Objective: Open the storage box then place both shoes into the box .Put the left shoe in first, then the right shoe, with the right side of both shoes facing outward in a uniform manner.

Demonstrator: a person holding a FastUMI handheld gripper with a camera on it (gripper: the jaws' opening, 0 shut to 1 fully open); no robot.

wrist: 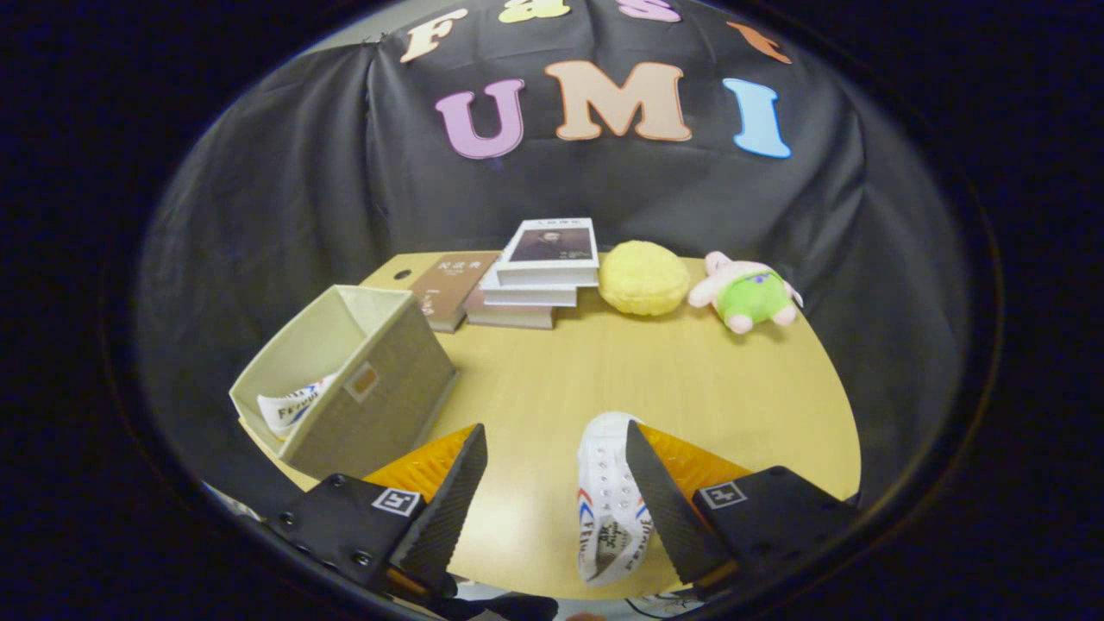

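Pale wooden tabletop (604, 379) carries an open beige fabric storage box (379, 388) ahead of the left finger, with one white canvas shoe (289, 405) lying inside. The gripper (556, 470) hangs with its fingers spread wide; a second white canvas sneaker (608, 500) lies just inside the right finger. Beyond sit stacked books (539, 276), a yellow cushion (642, 278) and a pink plush toy (746, 293).

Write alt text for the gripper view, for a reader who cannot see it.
The gripper hangs open over a wooden table, a white shoe lying against its right jaw. Ahead to the left, an open storage box already holds another white shoe. Stacked books, a yellow cushion and a plush toy sit beyond.
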